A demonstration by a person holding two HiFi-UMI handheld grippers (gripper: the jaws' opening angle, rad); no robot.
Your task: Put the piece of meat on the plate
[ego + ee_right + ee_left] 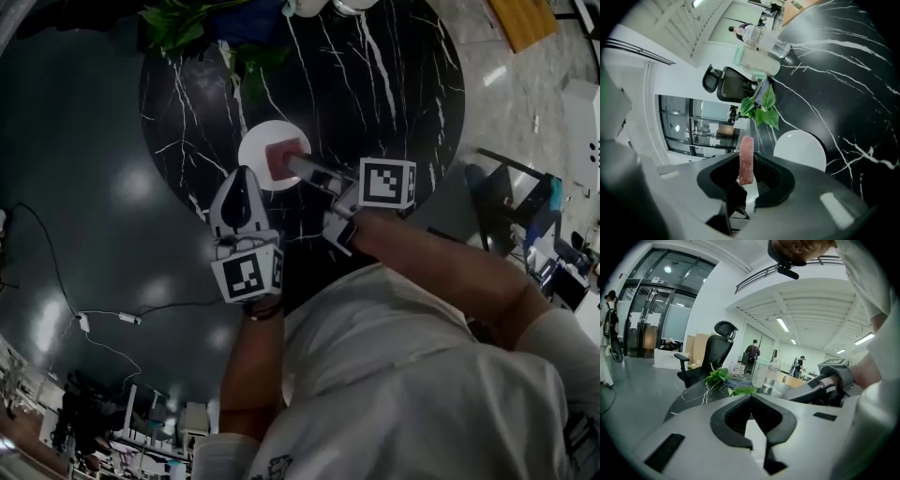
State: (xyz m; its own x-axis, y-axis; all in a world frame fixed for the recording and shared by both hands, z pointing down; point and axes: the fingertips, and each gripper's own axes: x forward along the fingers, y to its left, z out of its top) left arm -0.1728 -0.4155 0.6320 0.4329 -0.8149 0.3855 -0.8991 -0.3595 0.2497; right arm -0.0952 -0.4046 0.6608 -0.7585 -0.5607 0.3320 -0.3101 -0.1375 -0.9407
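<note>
Two entries, one per gripper. Found right gripper (300,168) reaching in from the right, jaws closed on the piece of meat (279,157), pads pressing both flat faces. Saw the reddish slab standing on edge between the jaws, poking out past the tips. Located it over the right half of the white plate (255,150); could not tell whether touching. Found left gripper (241,178) just near-left of the plate, jaws together at the tips, holding nothing, pointing toward the far side. Noted plate toward the near edge of a round black marble table (394,84) with white veins. Logged green leaves (192,23) at the far-left edge, clear bottles (771,376) just beside them, black office chair (716,350) beyond
</note>
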